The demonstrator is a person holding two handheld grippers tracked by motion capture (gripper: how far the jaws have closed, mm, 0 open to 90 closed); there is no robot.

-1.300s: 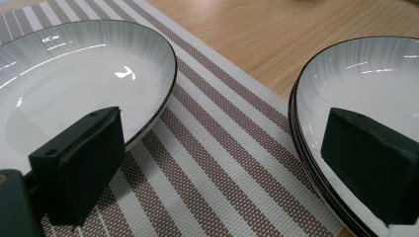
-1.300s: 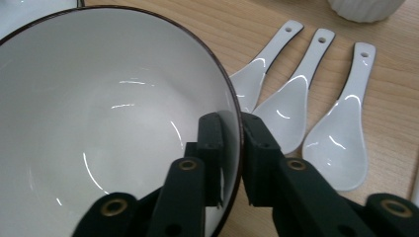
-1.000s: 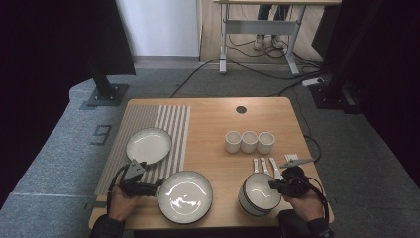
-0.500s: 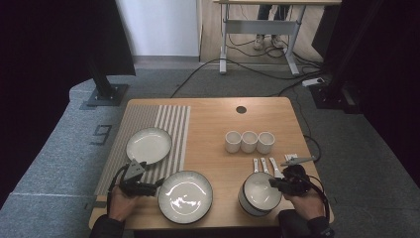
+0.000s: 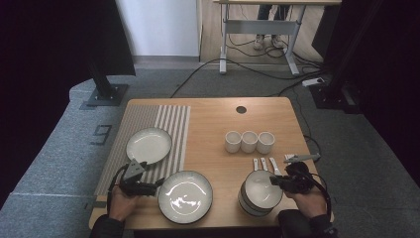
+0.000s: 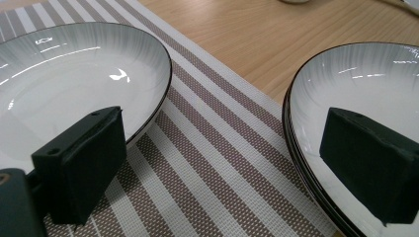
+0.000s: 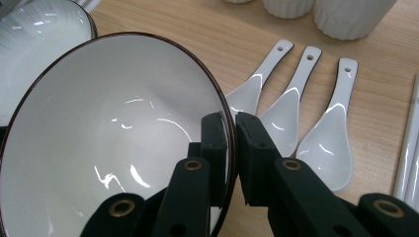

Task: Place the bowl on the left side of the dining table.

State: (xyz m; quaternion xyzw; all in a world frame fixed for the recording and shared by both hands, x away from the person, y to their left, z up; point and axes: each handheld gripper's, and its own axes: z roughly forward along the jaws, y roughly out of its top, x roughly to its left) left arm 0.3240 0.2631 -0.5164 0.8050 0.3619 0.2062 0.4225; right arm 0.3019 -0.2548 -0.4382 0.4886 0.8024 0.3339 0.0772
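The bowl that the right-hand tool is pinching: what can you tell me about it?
The bowl is round and deep, glossy white inside, with a thin dark rim and a faintly ribbed grey outside; it looks like glazed ceramic. It holds nothing. It seems to sit on top of at least one more bowl near the table's front right edge, beside three white spoons. The right tool is shut on its rim, one jaw inside and one outside.
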